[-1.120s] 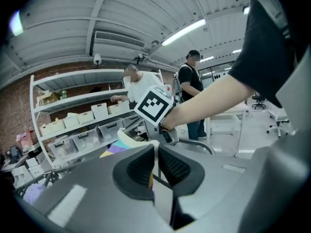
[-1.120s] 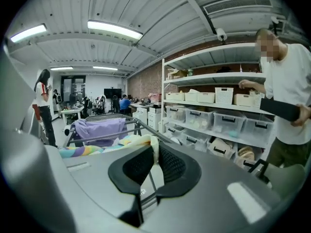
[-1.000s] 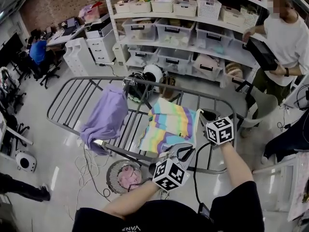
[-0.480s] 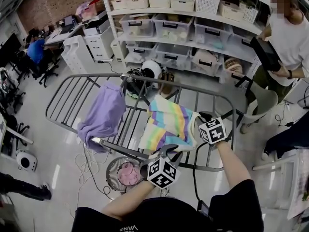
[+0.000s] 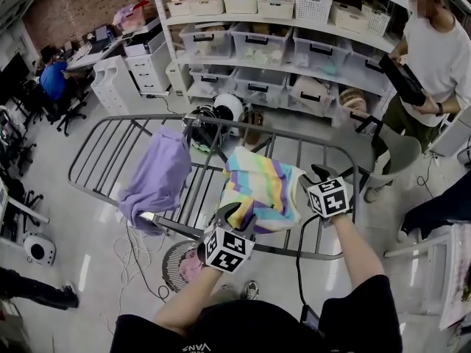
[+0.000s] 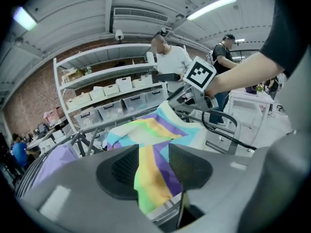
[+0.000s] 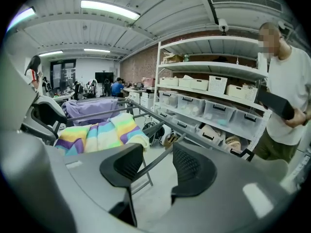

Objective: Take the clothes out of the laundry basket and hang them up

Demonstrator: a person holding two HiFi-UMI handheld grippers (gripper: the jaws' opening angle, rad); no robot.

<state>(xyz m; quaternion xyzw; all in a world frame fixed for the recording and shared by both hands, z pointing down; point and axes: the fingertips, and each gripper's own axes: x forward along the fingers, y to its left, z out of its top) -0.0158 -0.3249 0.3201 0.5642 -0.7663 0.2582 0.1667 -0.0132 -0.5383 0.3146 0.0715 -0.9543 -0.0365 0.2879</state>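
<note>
Shelves [image 5: 294, 31] of bins stand behind the rack [image 5: 103, 134]. A striped cloth [image 5: 261, 190] lies draped over the rack, with a purple cloth [image 5: 158, 175] beside it. The basket [image 5: 168, 256] sits under the rack's near edge. The left gripper [image 5: 235, 213] has just spread its jaws, and the striped cloth shows between them unpinched. The right gripper [image 5: 318, 173] has its jaws likewise just opened, with a rack bar showing between them.

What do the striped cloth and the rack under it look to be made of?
Striped cloth: probably soft knit or fleece, matte; it drapes in thick rounded folds. Rack: seemingly grey painted metal tubing, faint sheen; thin straight bars.
</note>
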